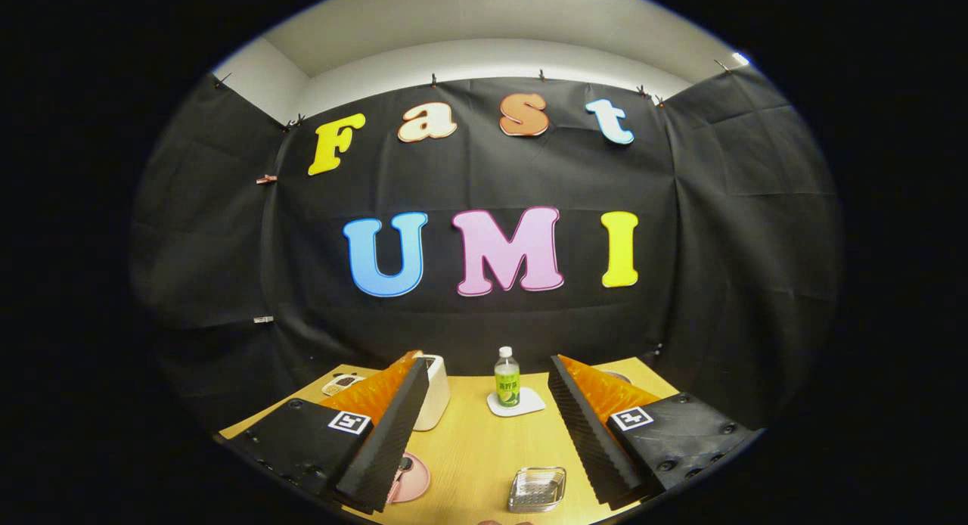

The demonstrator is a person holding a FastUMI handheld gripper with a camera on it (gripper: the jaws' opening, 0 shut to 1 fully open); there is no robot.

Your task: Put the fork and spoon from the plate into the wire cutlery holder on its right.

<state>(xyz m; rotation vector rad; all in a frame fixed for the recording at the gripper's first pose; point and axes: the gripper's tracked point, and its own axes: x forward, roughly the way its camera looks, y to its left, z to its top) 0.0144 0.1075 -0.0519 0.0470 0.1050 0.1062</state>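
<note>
My gripper (488,366) is open above a wooden table (476,442), with nothing between its fingers. A pink plate (412,478) lies low on the table, mostly hidden behind the left finger (386,434). I cannot make out the fork or spoon on it. To the plate's right, between the fingers and close below me, sits the small wire cutlery holder (537,489), which looks empty.
Ahead between the fingers, a green-labelled bottle (507,377) stands on a white coaster (516,402). A white container (435,392) stands just beyond the left finger, and a small flat object (342,383) lies at the far left corner. Black cloth walls close in the table's back and sides.
</note>
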